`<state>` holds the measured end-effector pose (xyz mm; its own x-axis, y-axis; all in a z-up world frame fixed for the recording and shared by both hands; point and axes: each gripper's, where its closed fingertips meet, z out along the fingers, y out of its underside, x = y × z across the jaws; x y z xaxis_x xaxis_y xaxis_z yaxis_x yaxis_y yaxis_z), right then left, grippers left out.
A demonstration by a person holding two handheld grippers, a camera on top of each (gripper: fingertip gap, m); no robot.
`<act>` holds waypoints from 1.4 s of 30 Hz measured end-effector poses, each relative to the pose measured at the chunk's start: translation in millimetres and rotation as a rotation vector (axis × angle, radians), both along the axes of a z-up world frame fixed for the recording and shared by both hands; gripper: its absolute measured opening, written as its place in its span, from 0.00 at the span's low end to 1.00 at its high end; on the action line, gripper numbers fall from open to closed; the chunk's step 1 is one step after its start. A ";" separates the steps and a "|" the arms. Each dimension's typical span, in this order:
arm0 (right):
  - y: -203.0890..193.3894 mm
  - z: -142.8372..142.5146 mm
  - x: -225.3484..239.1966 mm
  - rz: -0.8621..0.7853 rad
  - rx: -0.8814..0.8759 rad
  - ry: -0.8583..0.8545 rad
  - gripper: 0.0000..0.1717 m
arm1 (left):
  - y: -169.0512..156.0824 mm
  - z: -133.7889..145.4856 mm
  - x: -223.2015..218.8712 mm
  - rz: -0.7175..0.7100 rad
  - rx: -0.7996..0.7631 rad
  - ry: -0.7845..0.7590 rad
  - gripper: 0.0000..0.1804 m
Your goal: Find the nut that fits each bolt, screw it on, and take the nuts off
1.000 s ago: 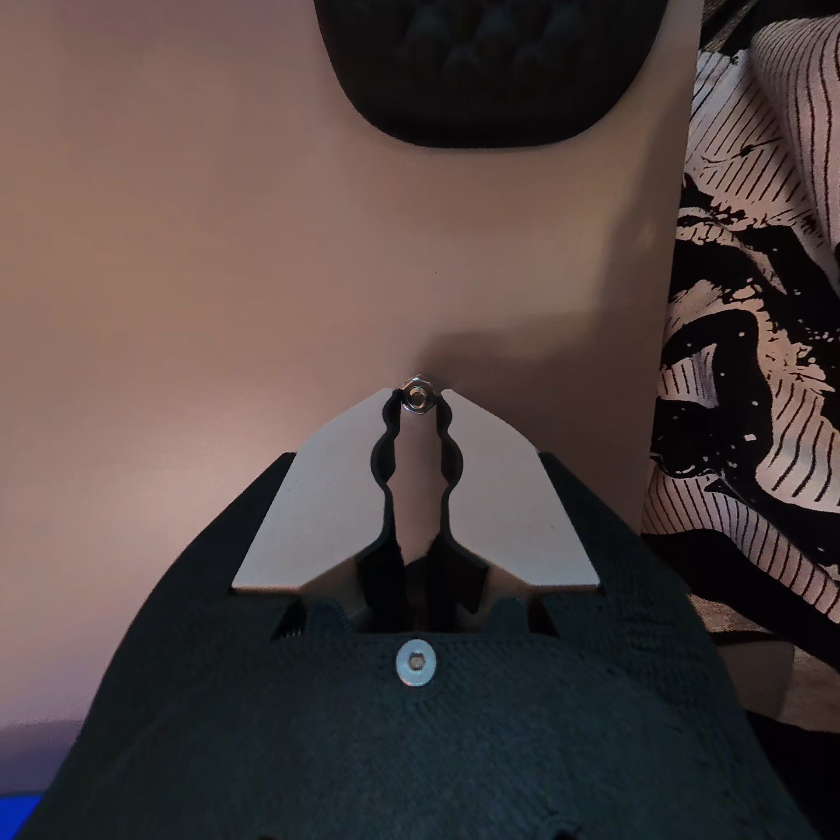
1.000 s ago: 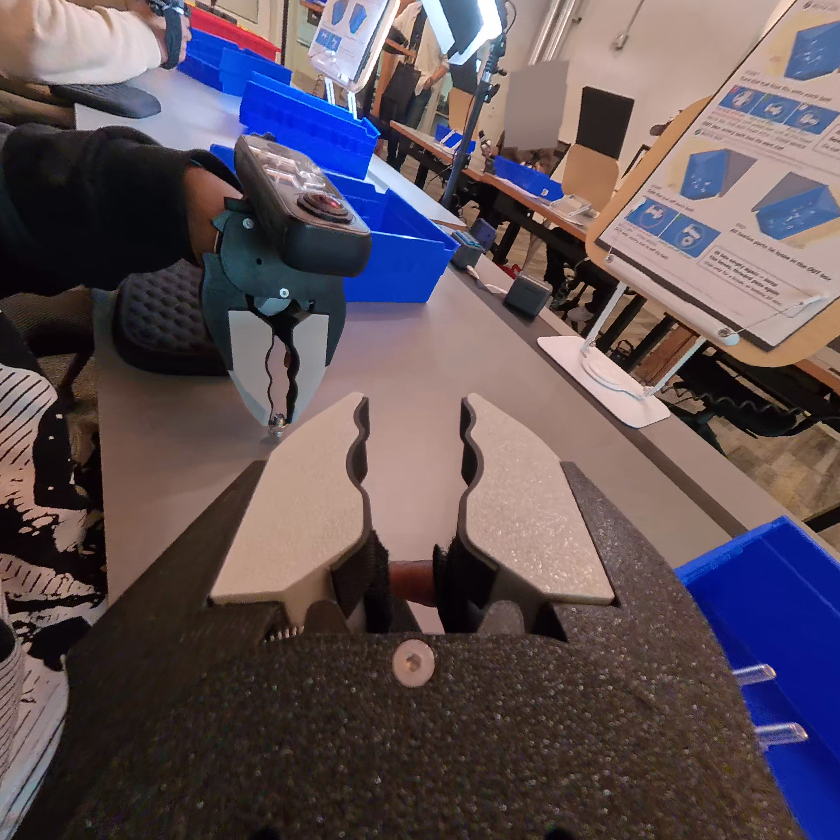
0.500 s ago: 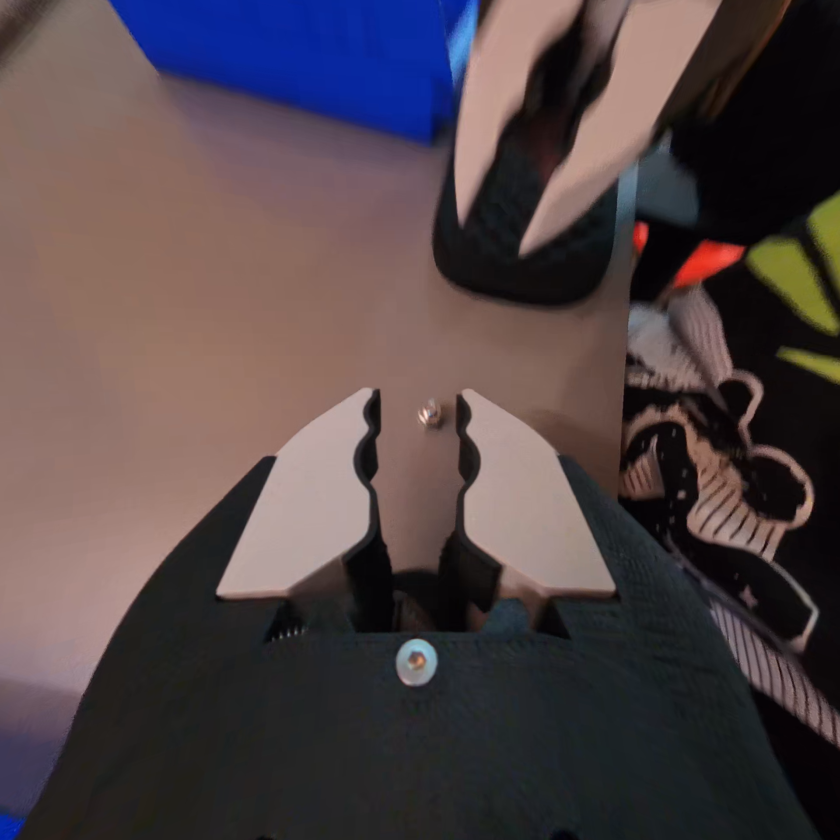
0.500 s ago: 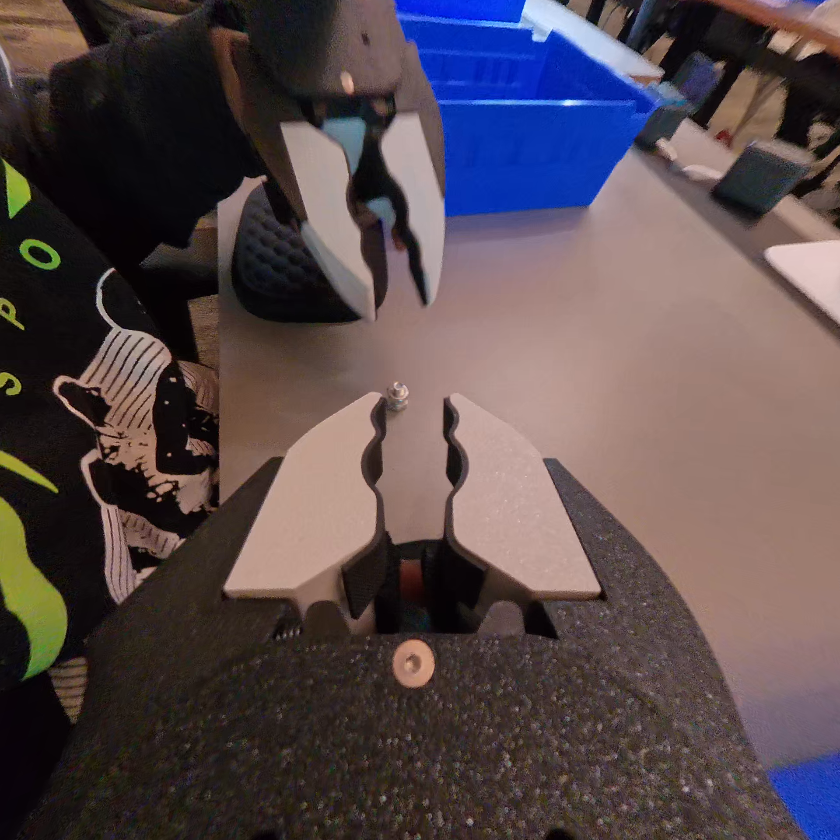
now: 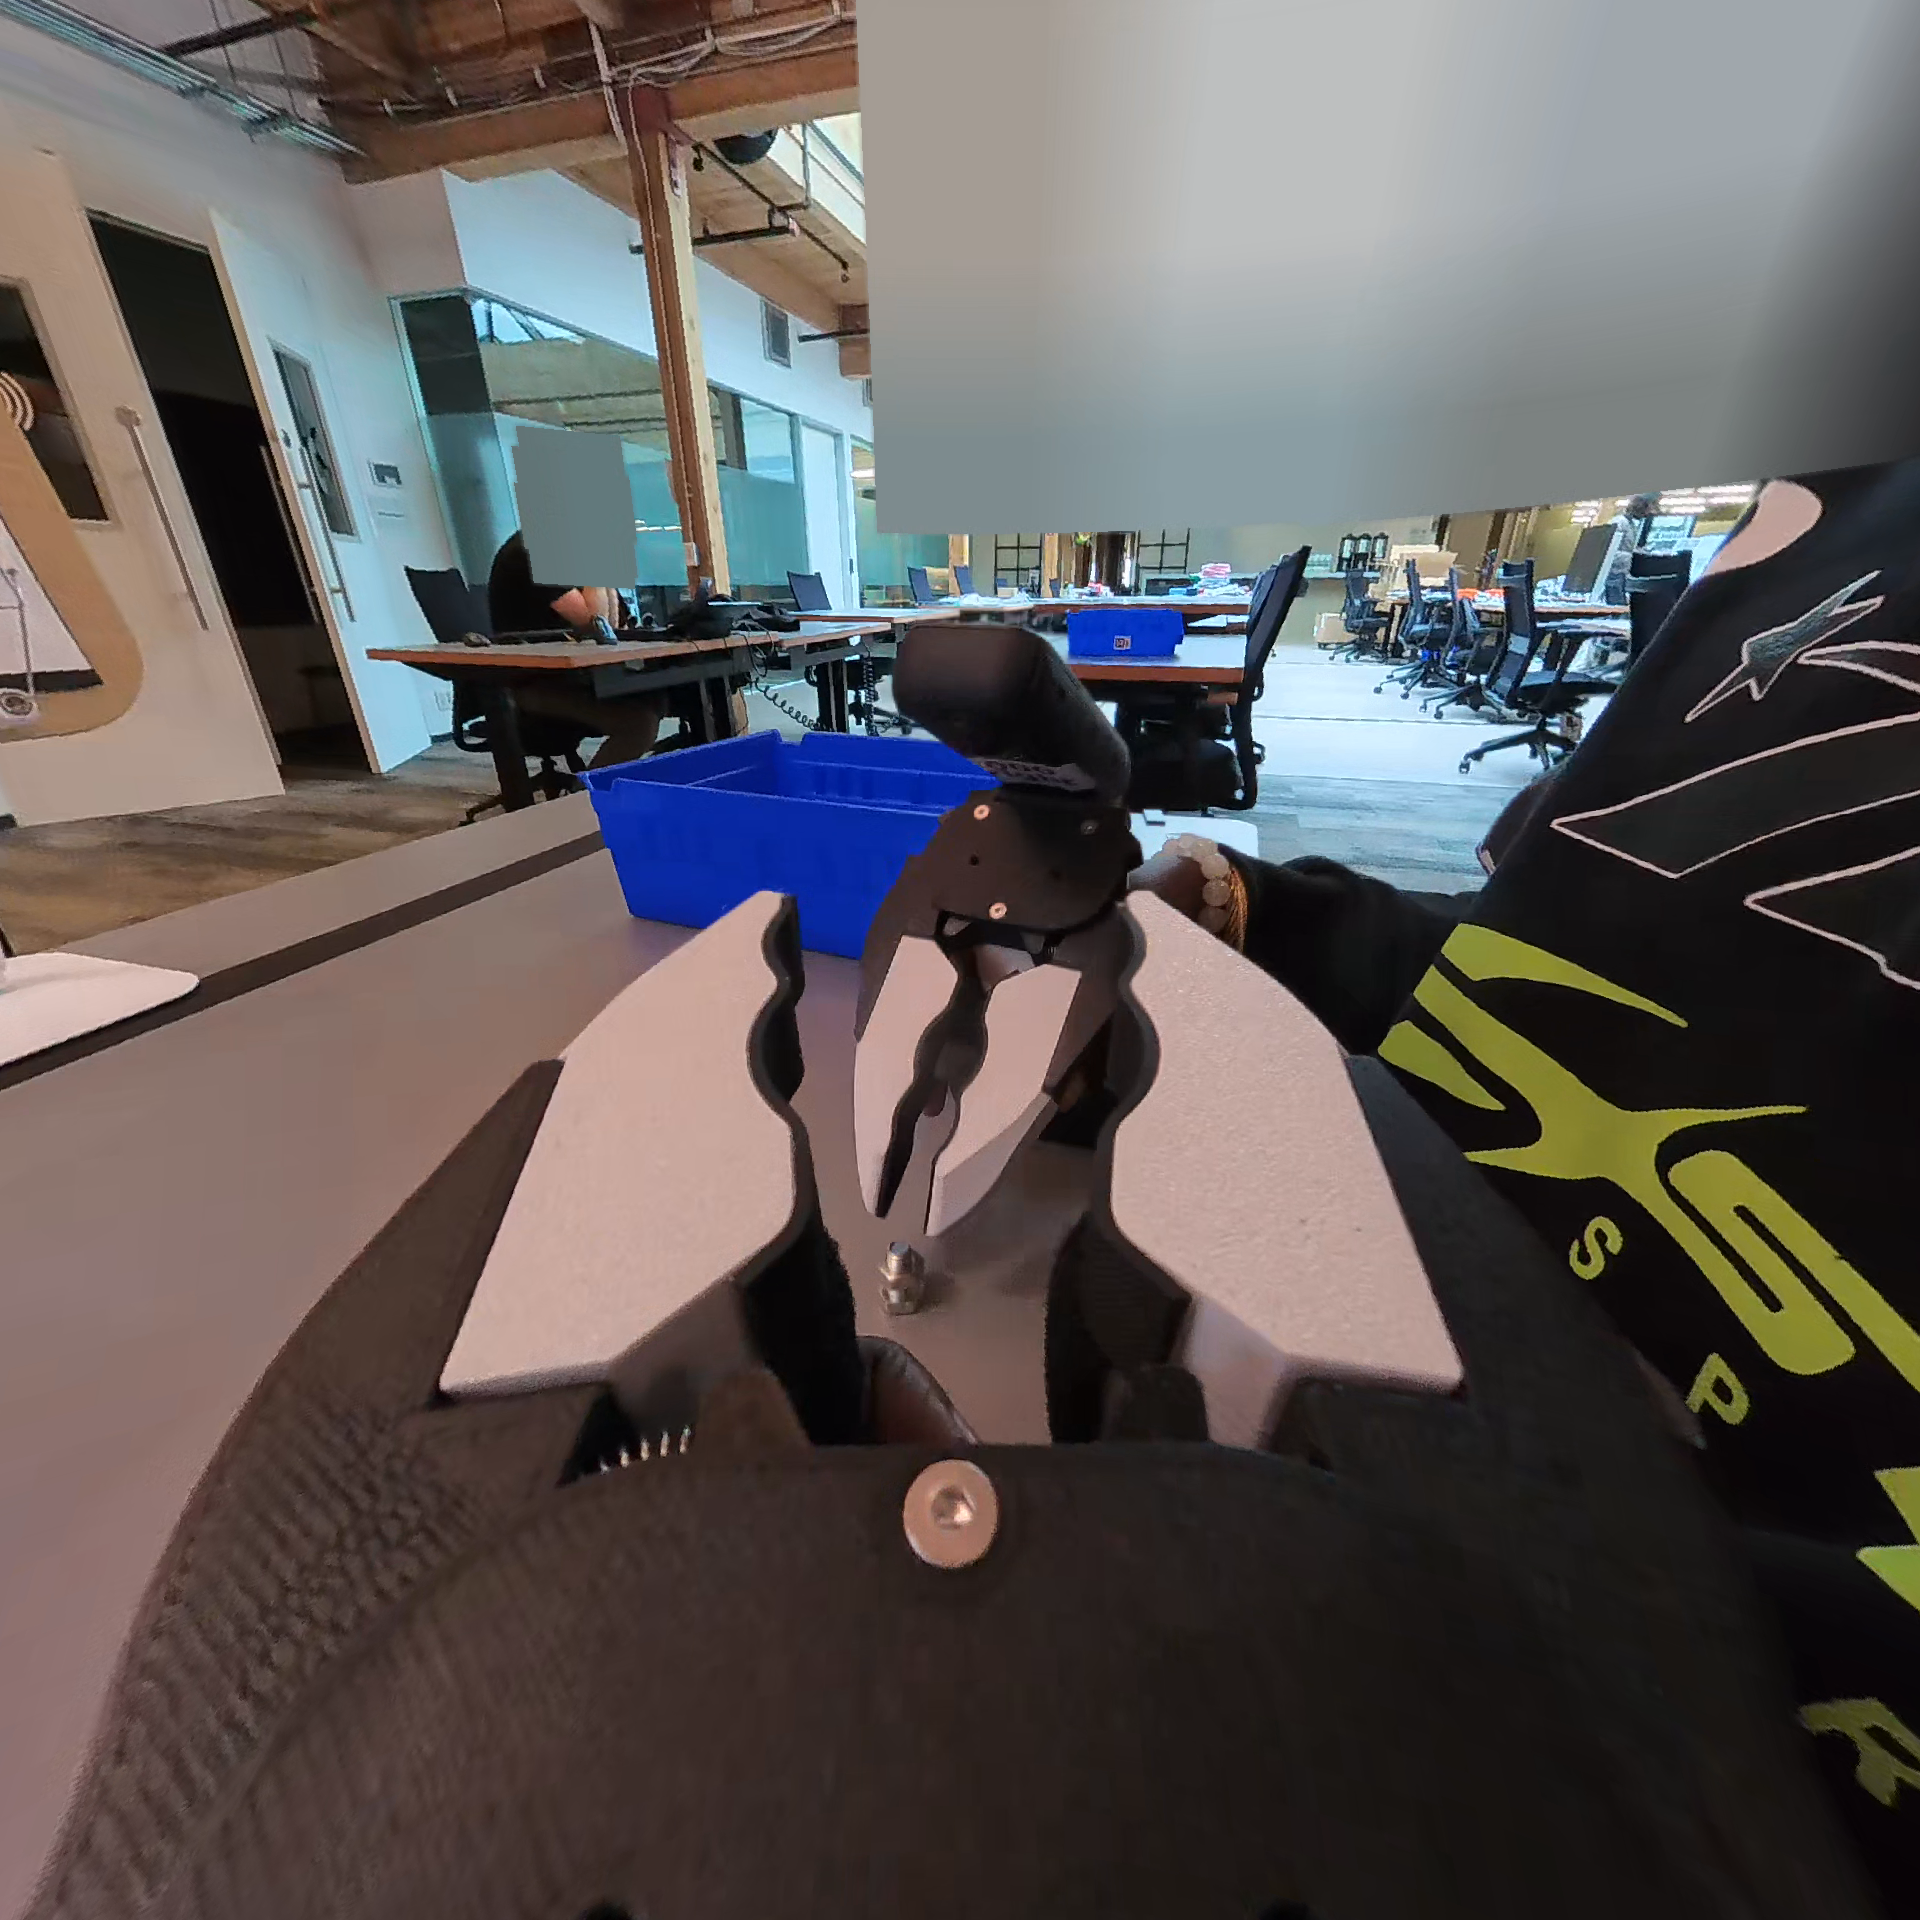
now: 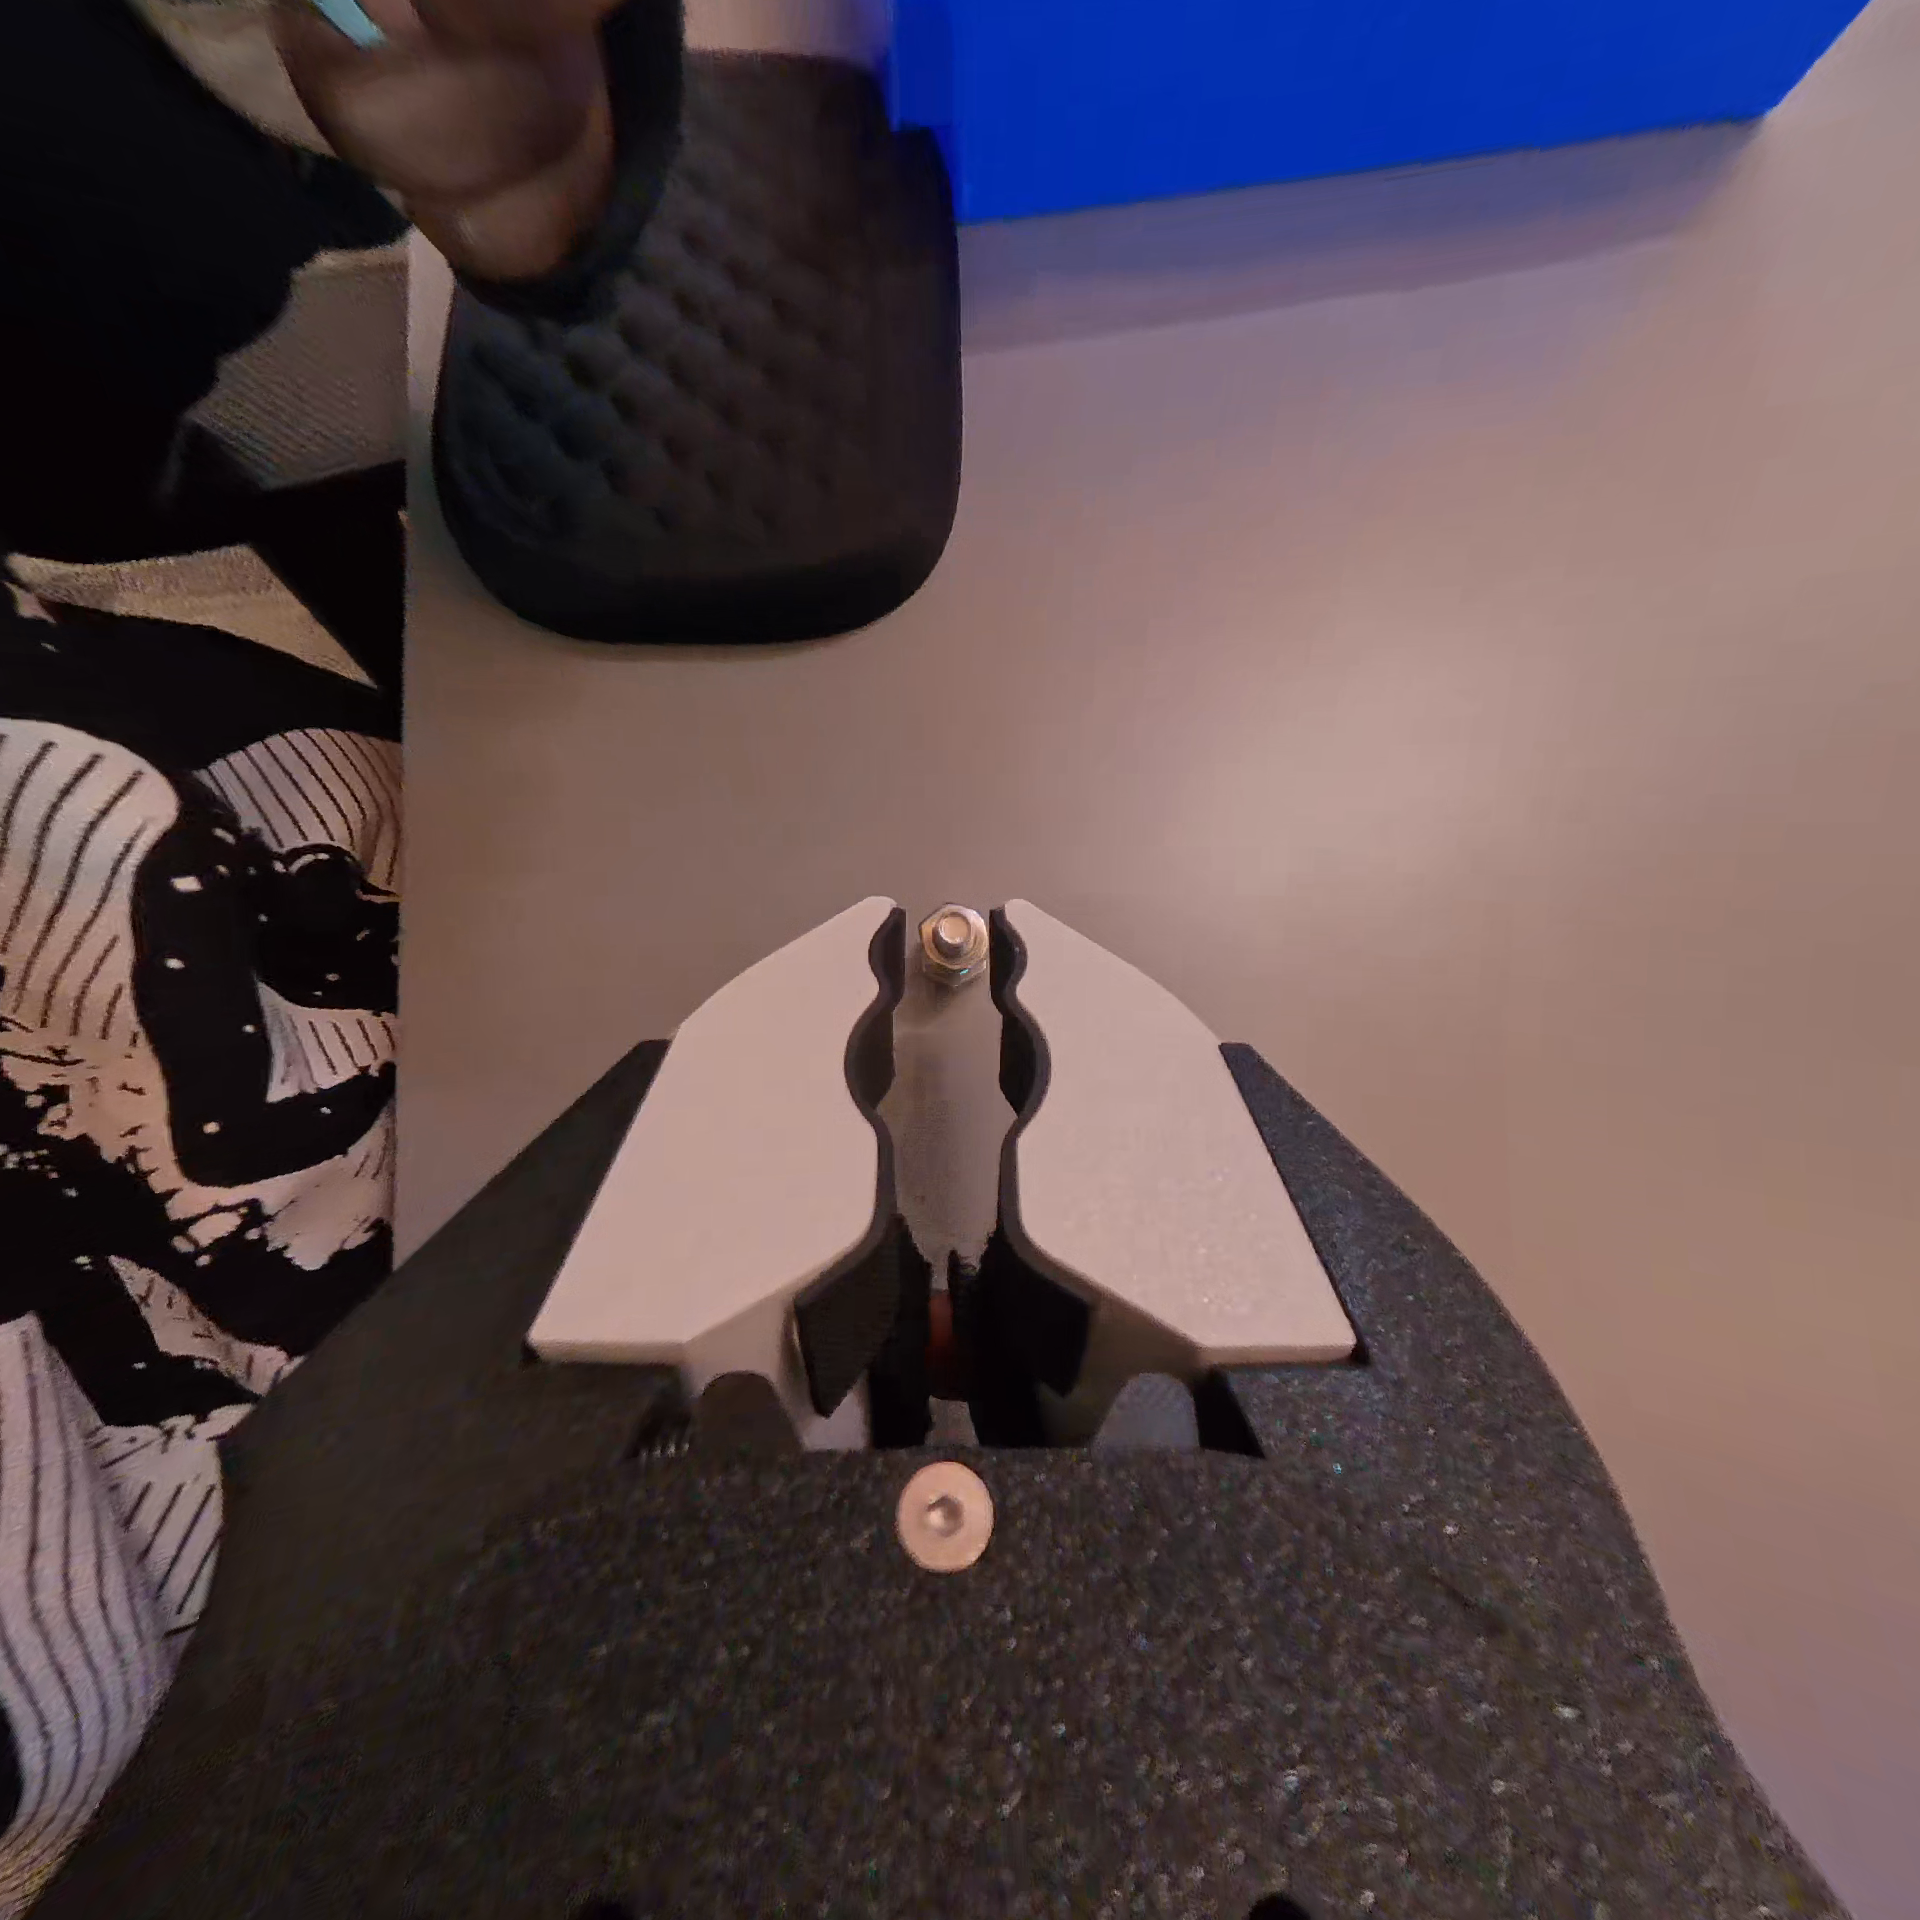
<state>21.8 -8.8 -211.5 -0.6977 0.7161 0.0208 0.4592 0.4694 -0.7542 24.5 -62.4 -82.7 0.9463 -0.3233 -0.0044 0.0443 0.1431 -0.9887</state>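
The bolt (image 6: pixel 950 948) with its nut stands upright on the table (image 6: pixel 1455 727) at twelve o'clock between the right gripper's (image 6: pixel 945 920) not-yet-pressing tips, so descend squarely before squeezing, while the left gripper (image 5: pixel 961 914) gapes wide, empty.

I counted one bolt (image 6: pixel 948 940) with one nut (image 6: pixel 948 968) on it, standing on one grey worktop (image 6: pixel 1455 727). There were two tools, my left tool (image 5: pixel 961 997) and right tool (image 6: pixel 943 925), one black pad (image 6: pixel 707 416), and two blue bins (image 5: pixel 769 831), the second (image 5: pixel 1124 632) far behind.
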 end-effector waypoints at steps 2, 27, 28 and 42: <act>-0.6 -5.4 -1.3 0.002 0.013 -0.010 0.09 | -0.7 -1.2 -1.3 0.002 -0.005 0.005 0.31; -9.0 112.0 13.0 0.037 -0.240 0.182 0.04 | 58.7 -47.3 10.7 0.270 -0.227 0.176 0.22; -8.5 112.6 11.9 0.021 -0.234 0.182 0.04 | 59.3 -44.5 7.9 0.308 -0.213 0.190 0.22; -11.3 115.9 4.7 -0.047 -0.246 0.183 0.04 | 68.0 -39.2 2.8 0.443 -0.205 0.274 0.09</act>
<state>26.5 -20.1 -95.5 -0.6645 0.7465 -0.0343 0.3217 0.2444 -0.9147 27.2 5.7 -121.9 0.9649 0.0849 -0.2485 -0.2391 -0.1072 -0.9650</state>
